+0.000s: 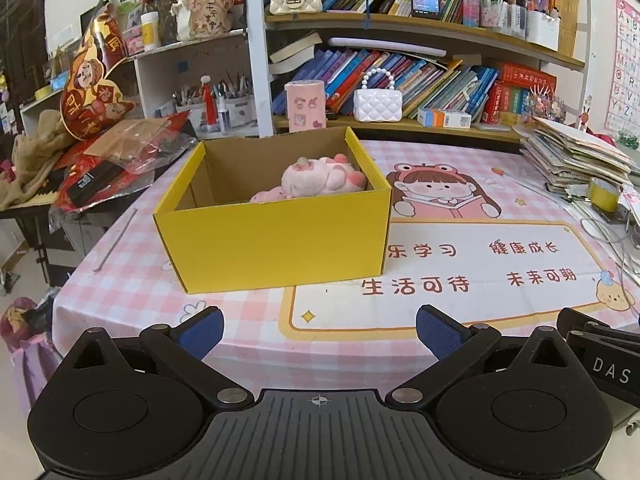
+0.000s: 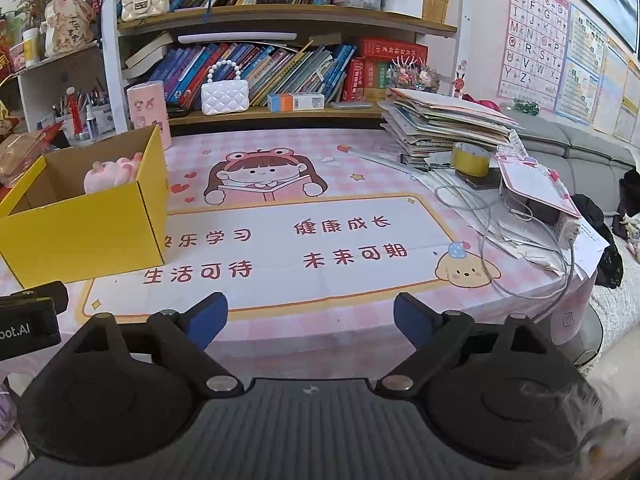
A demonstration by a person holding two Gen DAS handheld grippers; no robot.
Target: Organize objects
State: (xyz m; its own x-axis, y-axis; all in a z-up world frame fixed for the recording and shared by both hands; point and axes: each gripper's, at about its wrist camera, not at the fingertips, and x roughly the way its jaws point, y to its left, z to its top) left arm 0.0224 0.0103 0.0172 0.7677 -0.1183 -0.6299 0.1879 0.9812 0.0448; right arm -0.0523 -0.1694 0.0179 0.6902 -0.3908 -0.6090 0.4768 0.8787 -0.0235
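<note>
Both our left gripper (image 1: 320, 332) and right gripper (image 2: 311, 316) hold fingers spread, empty; ahead, the pink plush (image 1: 320, 178) in the yellow box (image 1: 276, 244) looks soft, light, squeezable mid-body.

A pink plush toy (image 1: 320, 180) lies in the open yellow cardboard box (image 1: 276, 240) (upright), beyond the left gripper's fingers (image 1: 208, 330).

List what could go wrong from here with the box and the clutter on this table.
1. The yellow box sits near the table's front-left corner; a nudge might slide it off.
2. Loose white cables trail across the right side and may snag the open right gripper.
3. The paper stack looks uneven and could topple if bumped.
</note>
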